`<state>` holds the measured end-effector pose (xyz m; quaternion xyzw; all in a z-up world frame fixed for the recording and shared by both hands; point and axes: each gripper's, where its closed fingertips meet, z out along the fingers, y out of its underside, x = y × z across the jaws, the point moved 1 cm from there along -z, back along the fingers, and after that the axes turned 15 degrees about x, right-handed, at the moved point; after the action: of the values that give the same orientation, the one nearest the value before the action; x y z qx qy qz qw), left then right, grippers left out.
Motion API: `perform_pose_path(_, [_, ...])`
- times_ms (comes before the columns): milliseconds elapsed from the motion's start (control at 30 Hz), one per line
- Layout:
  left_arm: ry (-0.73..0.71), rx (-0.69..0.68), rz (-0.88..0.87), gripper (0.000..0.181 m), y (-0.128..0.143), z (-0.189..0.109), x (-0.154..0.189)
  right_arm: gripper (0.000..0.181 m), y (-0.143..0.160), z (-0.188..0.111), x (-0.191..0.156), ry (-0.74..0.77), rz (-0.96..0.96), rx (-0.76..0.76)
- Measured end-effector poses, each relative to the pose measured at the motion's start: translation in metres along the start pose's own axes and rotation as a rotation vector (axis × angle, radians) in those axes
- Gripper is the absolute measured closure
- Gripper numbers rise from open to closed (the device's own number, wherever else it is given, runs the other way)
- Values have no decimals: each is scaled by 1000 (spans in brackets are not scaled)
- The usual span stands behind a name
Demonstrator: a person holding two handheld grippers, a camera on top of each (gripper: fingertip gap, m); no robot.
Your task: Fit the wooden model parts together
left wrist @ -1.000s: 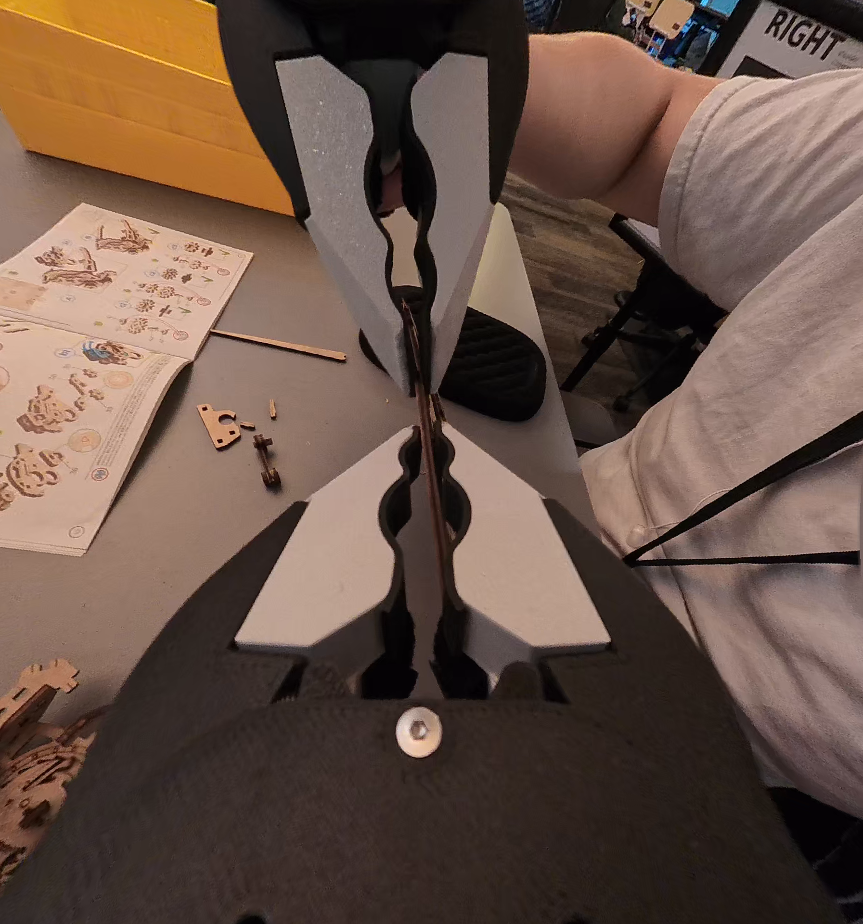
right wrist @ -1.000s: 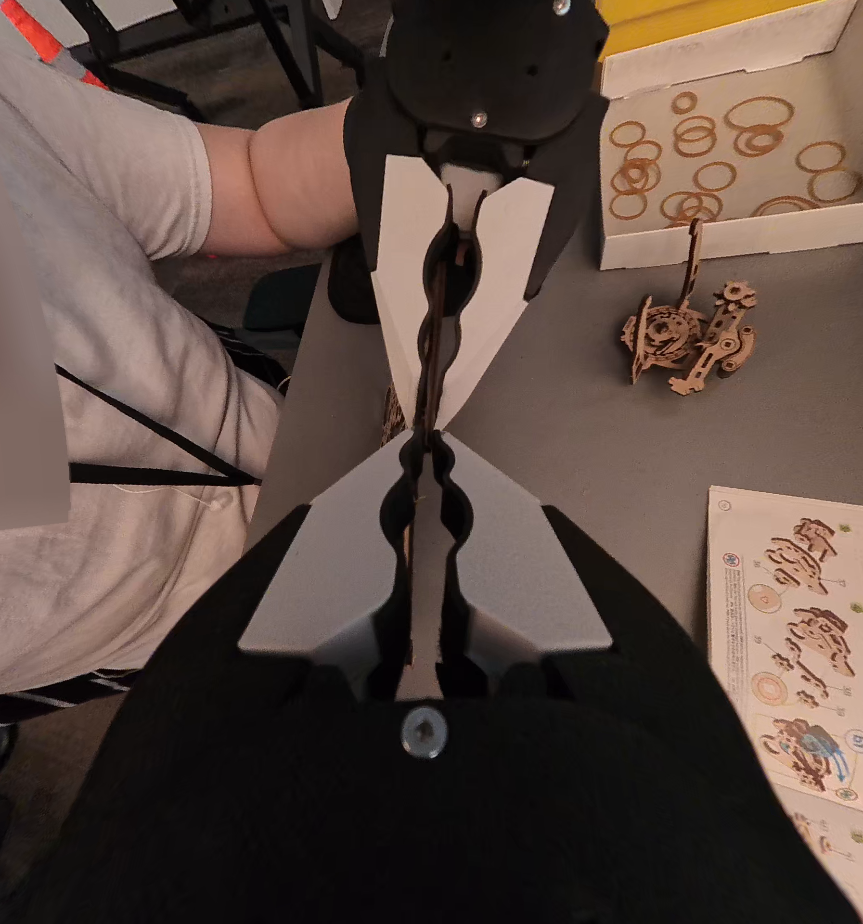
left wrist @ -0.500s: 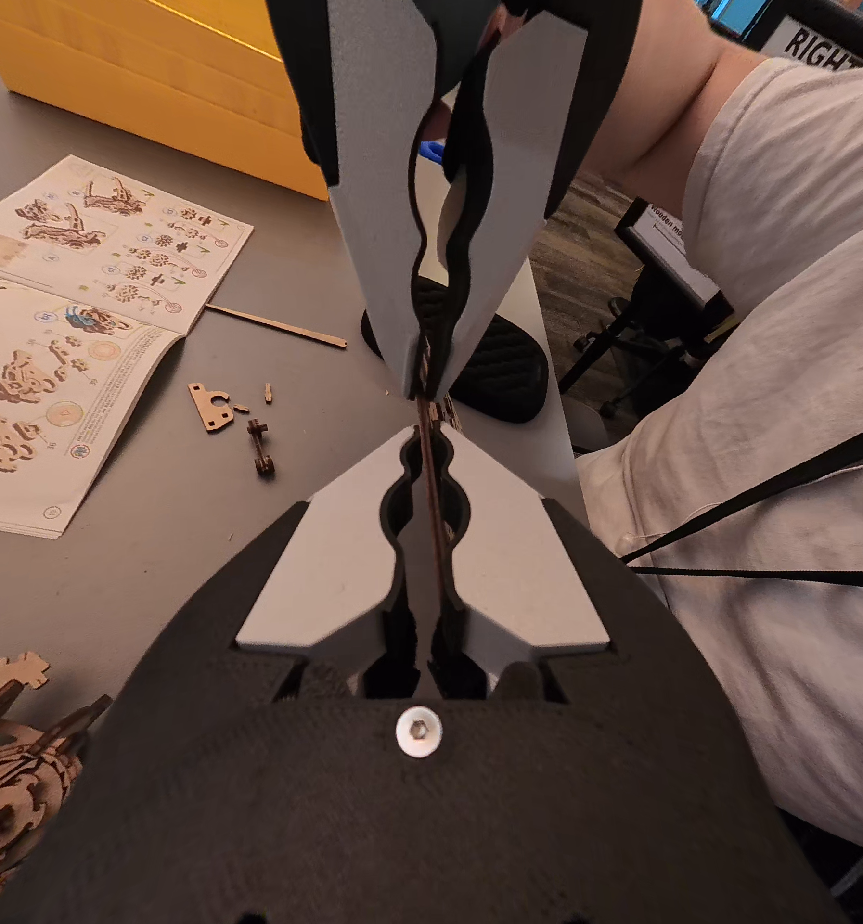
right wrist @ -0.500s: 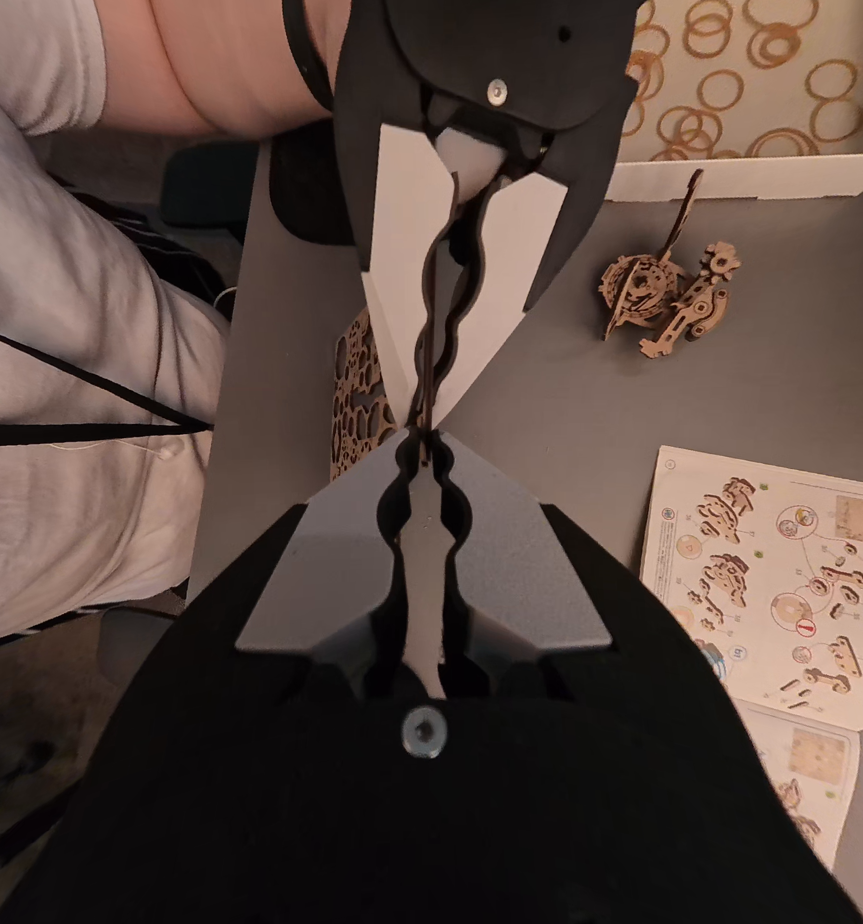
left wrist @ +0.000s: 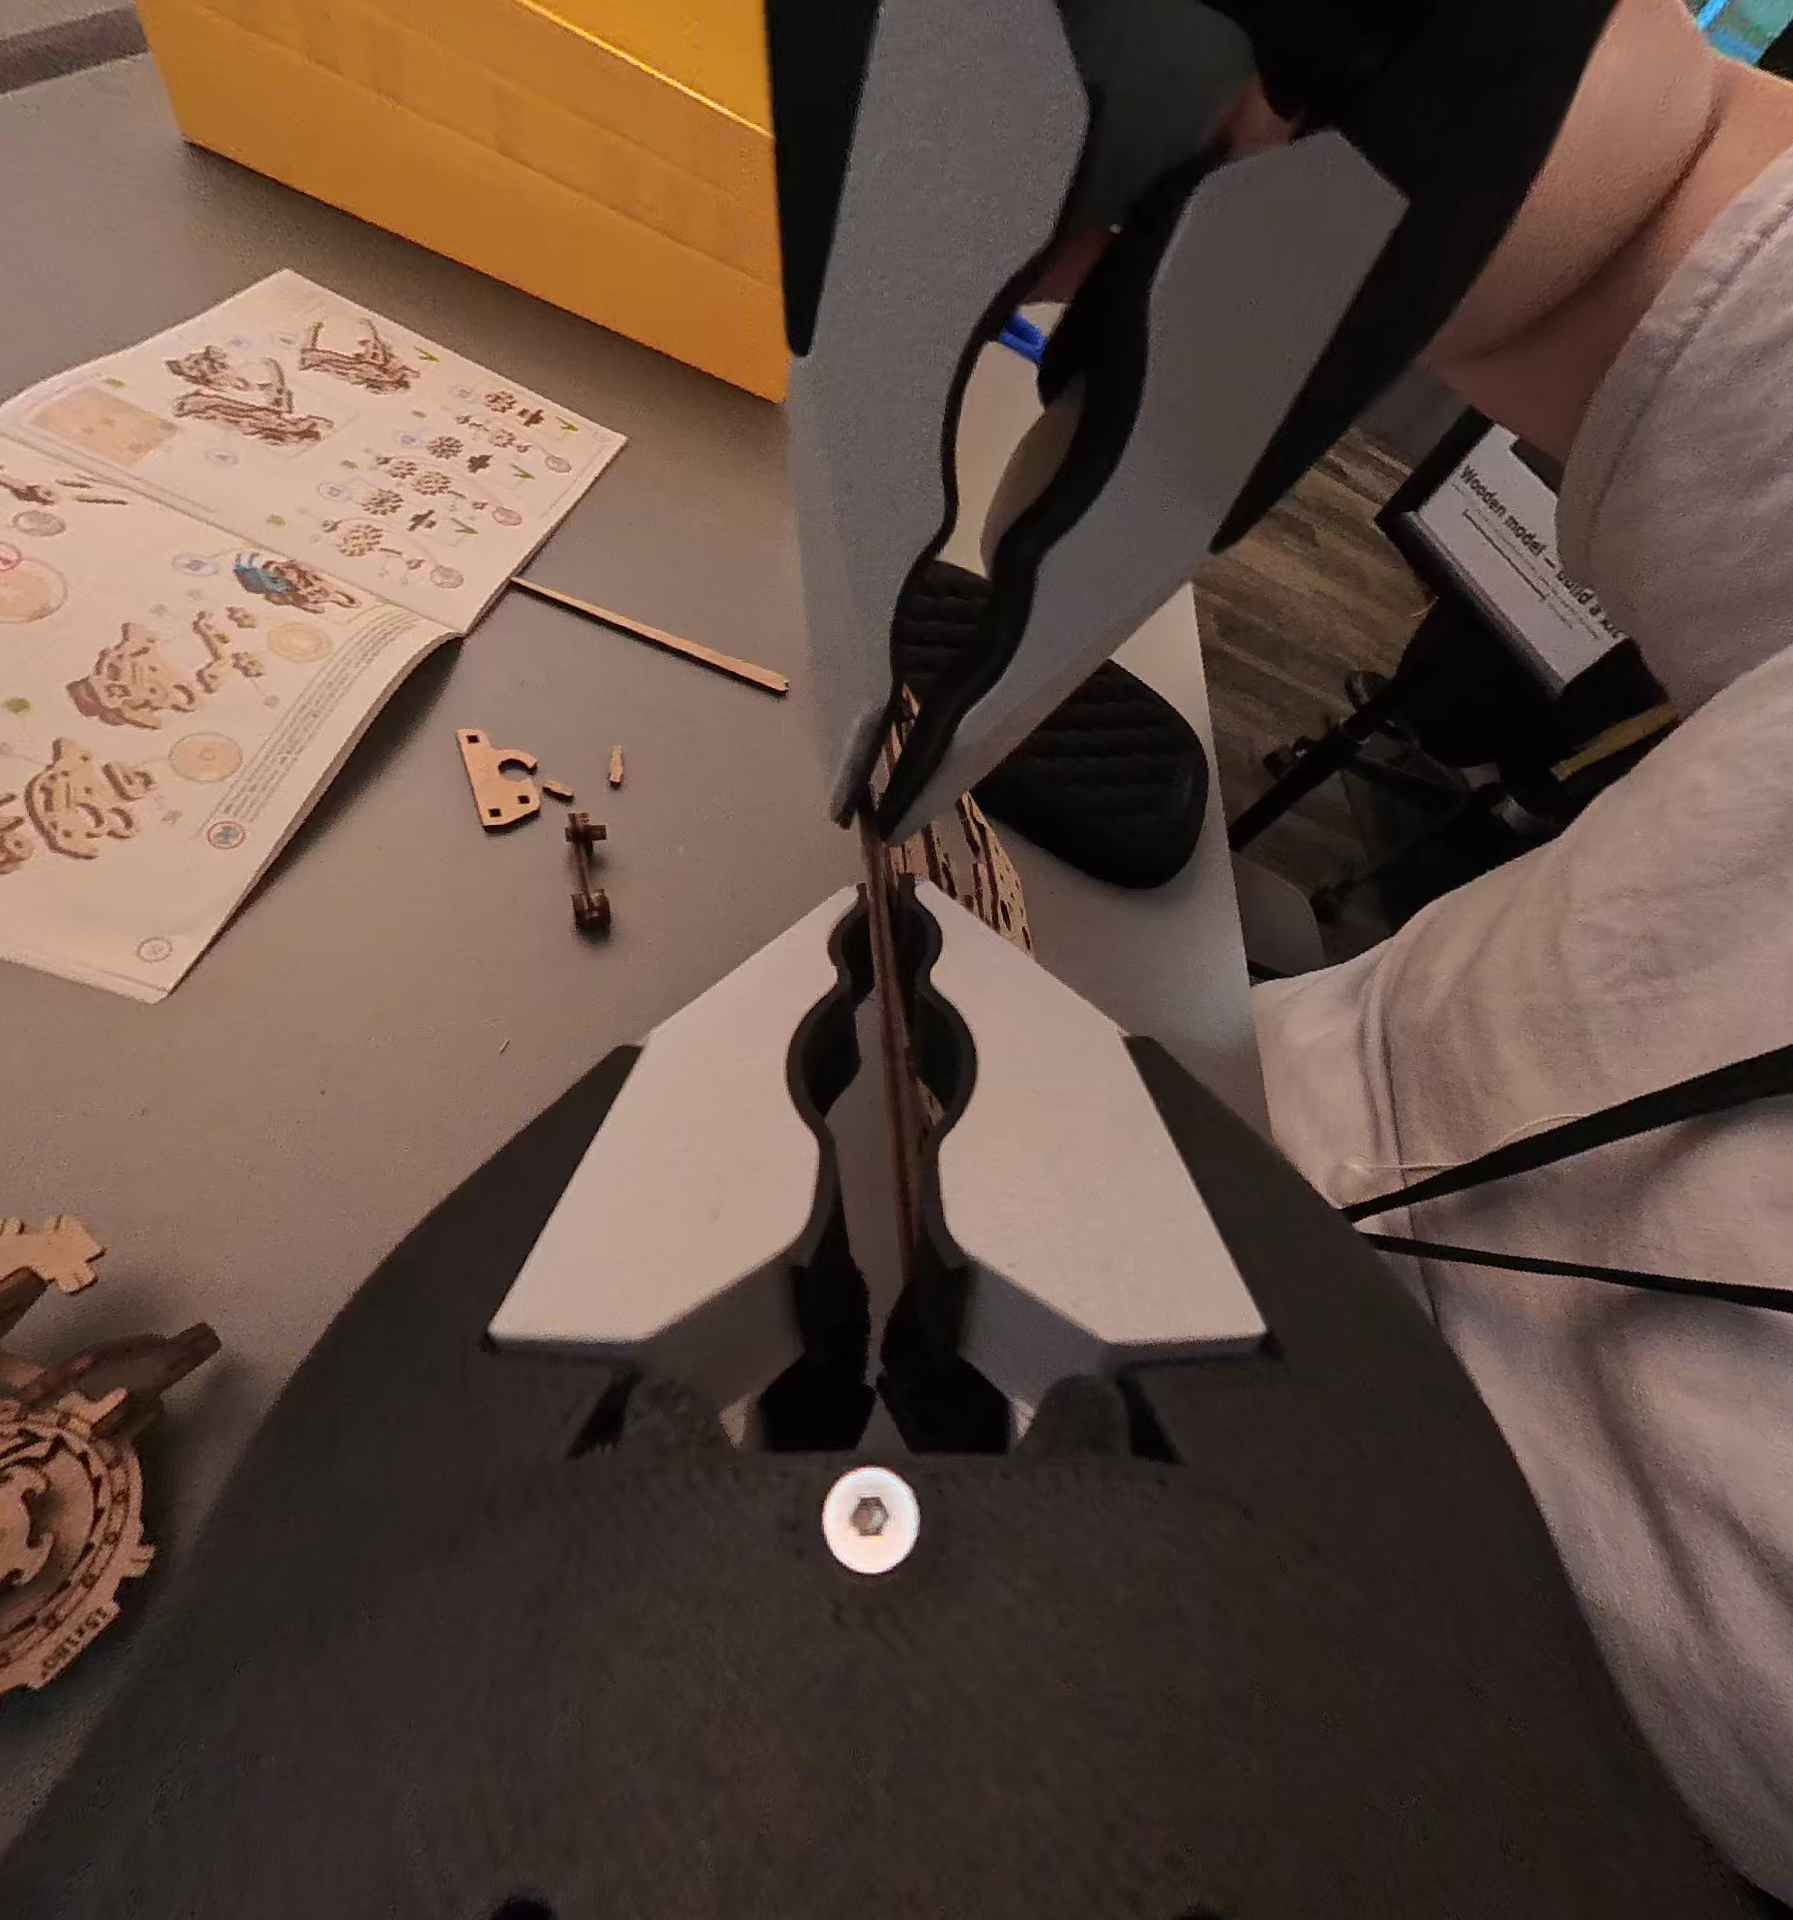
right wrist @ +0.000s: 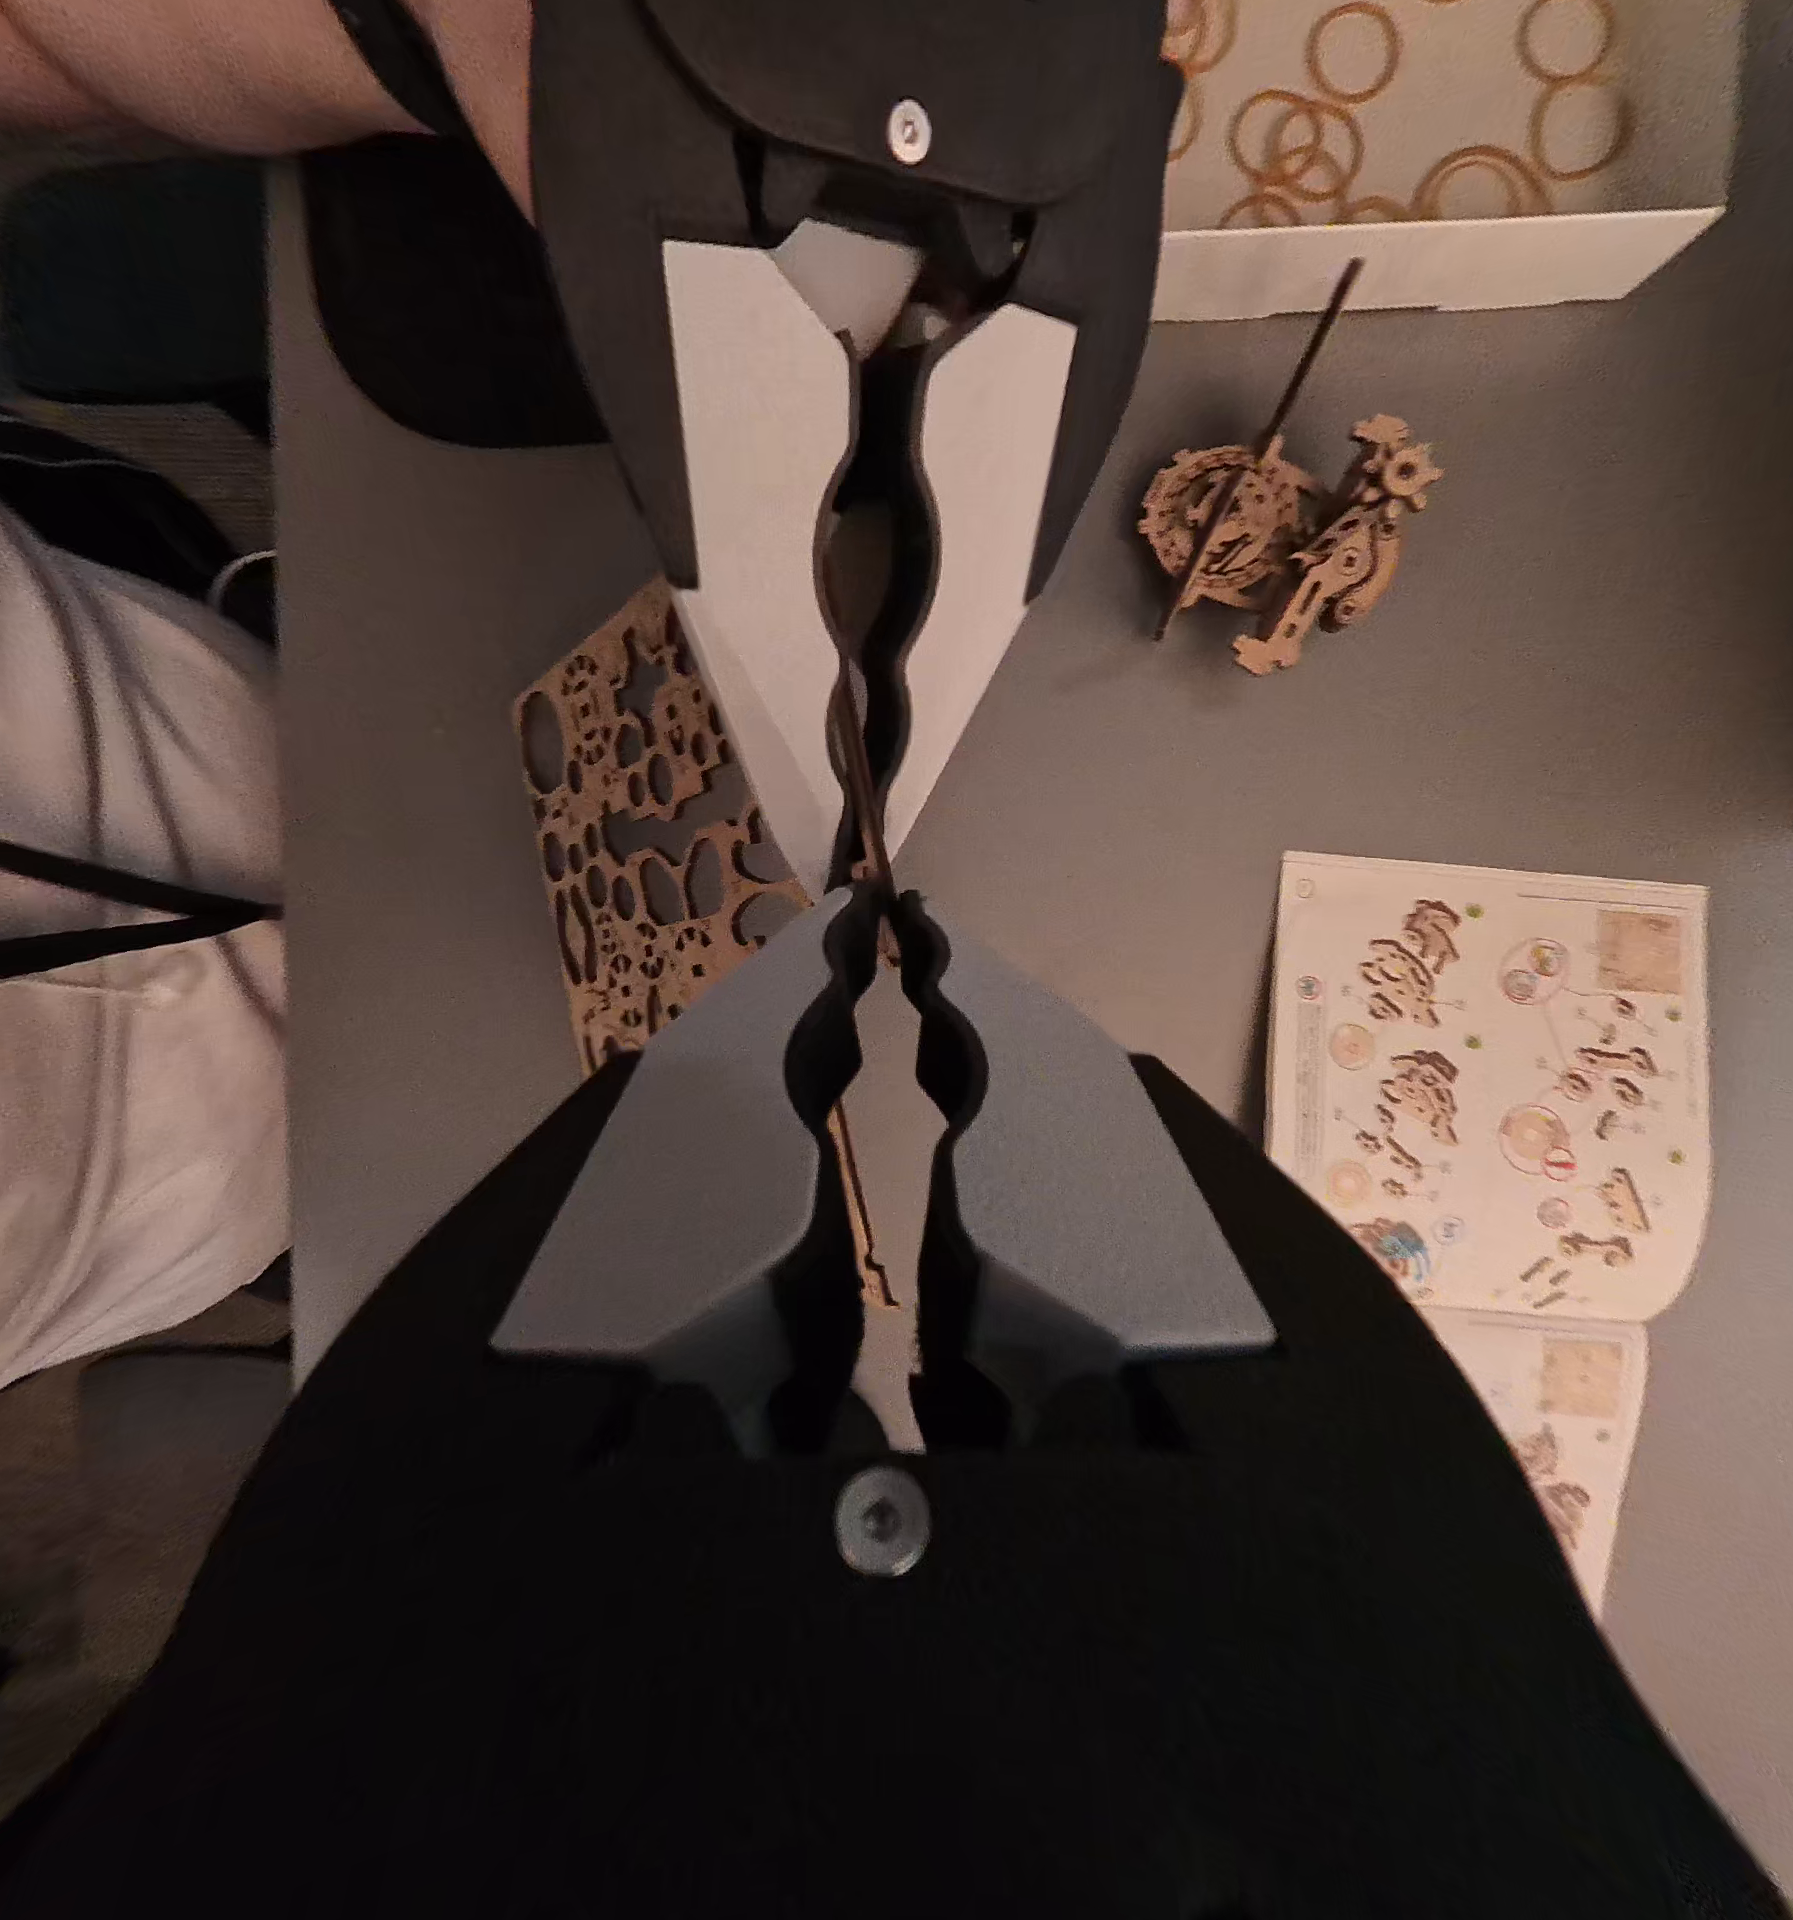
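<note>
A thin dark wooden part (left wrist: 894,1049) is seen edge-on and held in the air between both grippers. My left gripper (left wrist: 881,896) is shut on it along its fingers. My right gripper (left wrist: 864,823) comes in from above, tip to tip with the left, and pinches the part's far end. In the right wrist view my right gripper (right wrist: 874,916) is shut at its tips on the same part (right wrist: 856,748), which runs up into the left gripper (right wrist: 861,871). A partly built wooden model (right wrist: 1287,540) stands on the grey table (right wrist: 1079,779).
An open instruction booklet (left wrist: 196,623) lies to the left, with small loose parts (left wrist: 497,779) and a thin stick (left wrist: 653,634) beside it. A punched-out wooden sheet (right wrist: 643,831) lies under the grippers. A yellow box (left wrist: 507,135) and a white box of rings (right wrist: 1443,135) stand behind. A person's torso is at the table edge. Only a small space, under 4 cm, lies between the two pairs of fingers. From either gripper's tips it is about 20 centimeters to the partly built wooden model (right wrist: 1287,540).
Both grippers kept hold of the thin part. The right gripper has moved closer and tilted over the left. The right wrist view now looks more steeply down at the table.
</note>
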<state>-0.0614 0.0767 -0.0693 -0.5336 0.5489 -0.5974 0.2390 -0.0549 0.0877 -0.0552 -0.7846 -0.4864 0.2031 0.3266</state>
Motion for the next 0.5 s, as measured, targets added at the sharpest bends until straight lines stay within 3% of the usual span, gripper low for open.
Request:
perform_pose_path(267, [-60,-5,-28,181,6,0,-11,179,6,7,6,256,-187,3])
perform_pose_path(400, [55,12,-105,180,6,-1,0,179,2,1,-4,126,-141,60])
perform_pose_path(500, [34,-1,-68,181,6,0,-2,181,4,-10,1,113,-157,34])
